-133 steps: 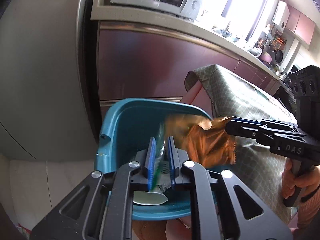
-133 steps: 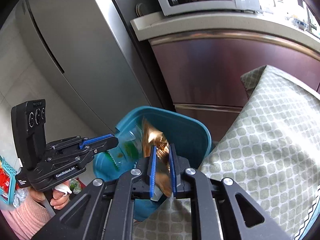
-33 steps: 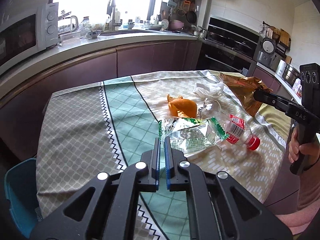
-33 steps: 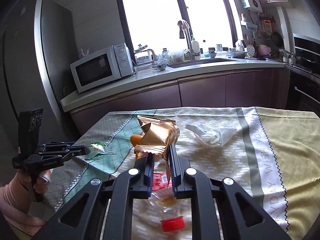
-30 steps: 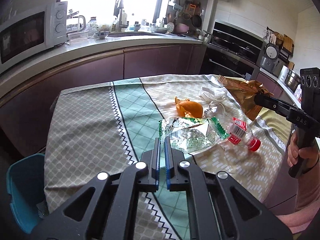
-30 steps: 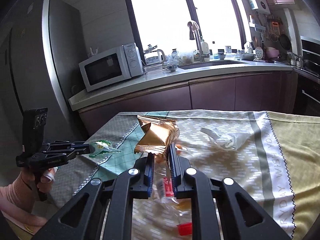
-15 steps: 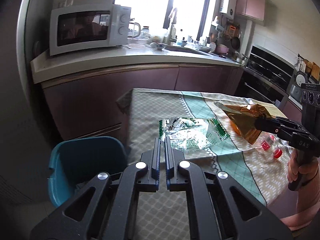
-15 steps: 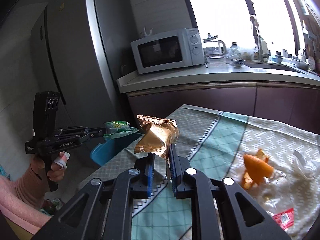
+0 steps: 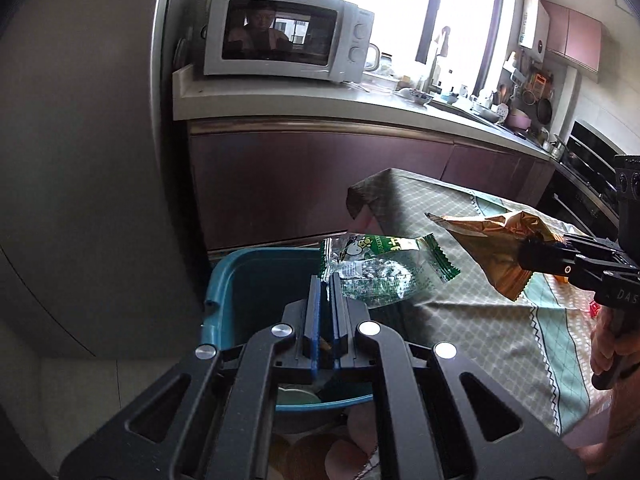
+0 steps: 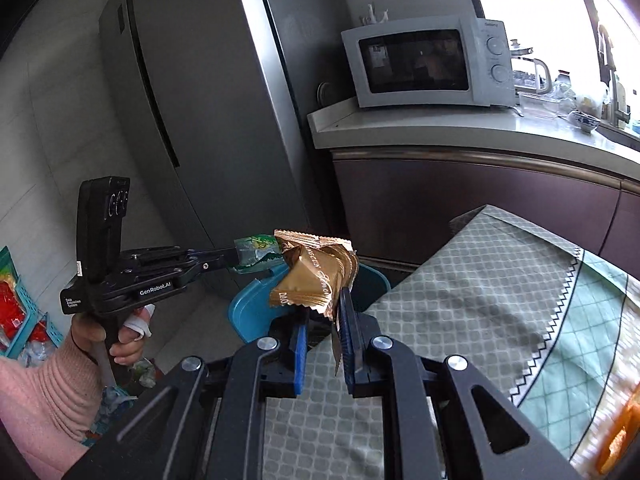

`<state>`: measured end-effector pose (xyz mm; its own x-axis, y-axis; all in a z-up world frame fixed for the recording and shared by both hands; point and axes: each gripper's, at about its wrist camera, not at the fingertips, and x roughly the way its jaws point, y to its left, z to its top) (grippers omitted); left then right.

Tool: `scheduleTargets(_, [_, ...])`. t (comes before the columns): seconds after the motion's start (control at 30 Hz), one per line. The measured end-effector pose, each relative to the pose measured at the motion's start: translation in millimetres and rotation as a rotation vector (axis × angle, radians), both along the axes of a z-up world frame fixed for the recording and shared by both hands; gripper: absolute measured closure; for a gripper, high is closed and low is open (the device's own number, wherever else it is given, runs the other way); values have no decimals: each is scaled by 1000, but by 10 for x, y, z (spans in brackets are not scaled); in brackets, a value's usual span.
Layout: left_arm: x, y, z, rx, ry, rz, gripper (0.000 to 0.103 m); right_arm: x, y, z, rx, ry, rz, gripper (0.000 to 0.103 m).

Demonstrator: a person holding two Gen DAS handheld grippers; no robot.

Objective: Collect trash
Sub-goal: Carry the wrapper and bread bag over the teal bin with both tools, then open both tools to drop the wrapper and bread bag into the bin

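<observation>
My left gripper (image 9: 326, 300) is shut on a clear and green snack wrapper (image 9: 376, 270) and holds it above the teal bin (image 9: 248, 280) on the floor by the table end. My right gripper (image 10: 324, 322) is shut on a gold foil bag (image 10: 316, 276) and holds it over the table corner, near the teal bin (image 10: 250, 308). The gold bag (image 9: 492, 248) and right gripper (image 9: 536, 258) also show in the left wrist view, right of the bin. The left gripper (image 10: 236, 258) shows in the right wrist view with the green wrapper (image 10: 256, 254).
The table with a patterned cloth (image 9: 480, 320) stands right of the bin. A steel fridge (image 10: 200, 120) and a counter with a microwave (image 9: 280, 34) stand behind. A pale scrap (image 9: 296, 396) lies in the bin. A basket of packets (image 10: 16, 312) sits at far left.
Both grippers have swung left from over the table to the bin, carrying the green wrapper and the gold bag. The bottle and orange peel have left the left wrist view.
</observation>
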<state>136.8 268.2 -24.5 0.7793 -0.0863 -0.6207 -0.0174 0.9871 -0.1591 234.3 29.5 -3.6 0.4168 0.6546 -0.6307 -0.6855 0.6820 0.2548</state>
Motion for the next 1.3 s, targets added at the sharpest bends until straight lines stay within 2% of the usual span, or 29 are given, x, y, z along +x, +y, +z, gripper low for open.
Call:
scheduleTargets(0.27, [86,241,-338,-12,76,51,98,241,450,-228,-25,91,35,90])
scheduleTargets(0.6, [245,315,-665,-22,141,67,98,454,811,-559,-74,177,32,89])
scheduleTargets(0.8, [368,276,-813,-41,170,55,96,551,933,-718,-100,209,3,82])
scheduleTargets(1.0, [493,160,-955,-55,204,36,95,551,866,-743,-96,213,-24,74])
scheduleTargets(1.3, [487,31,-964,-66,196,12,93,488,658,-708,-74,211,-38,74])
